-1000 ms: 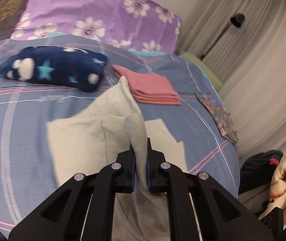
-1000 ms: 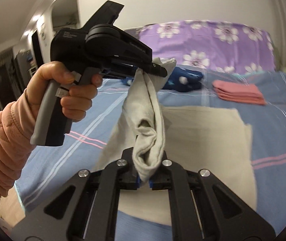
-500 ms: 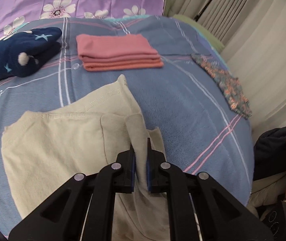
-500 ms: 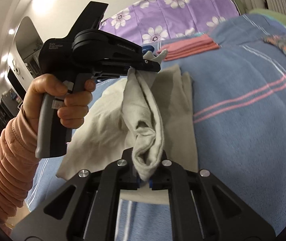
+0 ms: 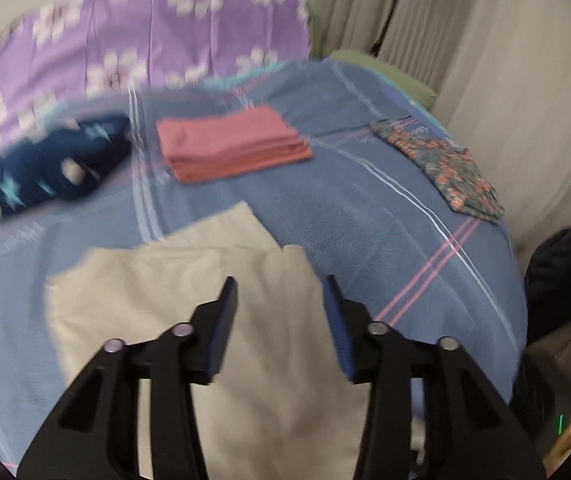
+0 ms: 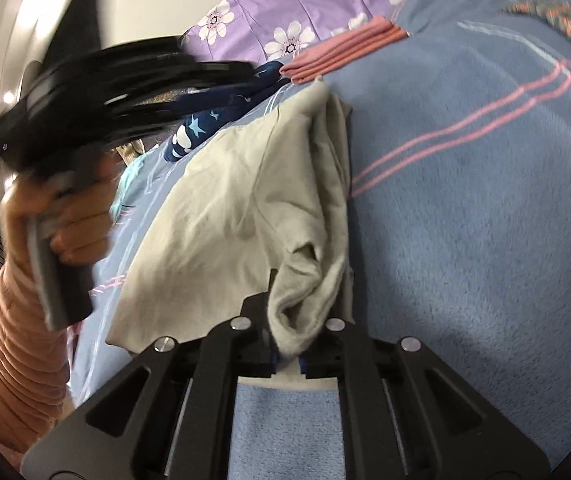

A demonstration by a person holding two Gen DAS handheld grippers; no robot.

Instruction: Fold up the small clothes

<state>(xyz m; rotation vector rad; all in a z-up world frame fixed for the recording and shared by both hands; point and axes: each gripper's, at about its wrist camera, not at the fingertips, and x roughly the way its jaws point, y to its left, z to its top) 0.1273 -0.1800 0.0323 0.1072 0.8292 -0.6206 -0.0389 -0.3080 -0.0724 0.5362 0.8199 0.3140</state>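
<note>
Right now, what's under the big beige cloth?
The beige cloth lies on the blue striped blanket, which shows all around it. Whatever might be beneath the cloth itself is covered, so I can't see it.

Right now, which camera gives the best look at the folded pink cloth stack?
The left wrist view: the folded pink stack lies whole on the blue blanket, top face and layered edges showing, slightly blurred. The right wrist view catches only its layered edge, far off.

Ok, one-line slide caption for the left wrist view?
Left gripper open above the beige garment on the blue bedspread, folded pink stack beyond.
</note>
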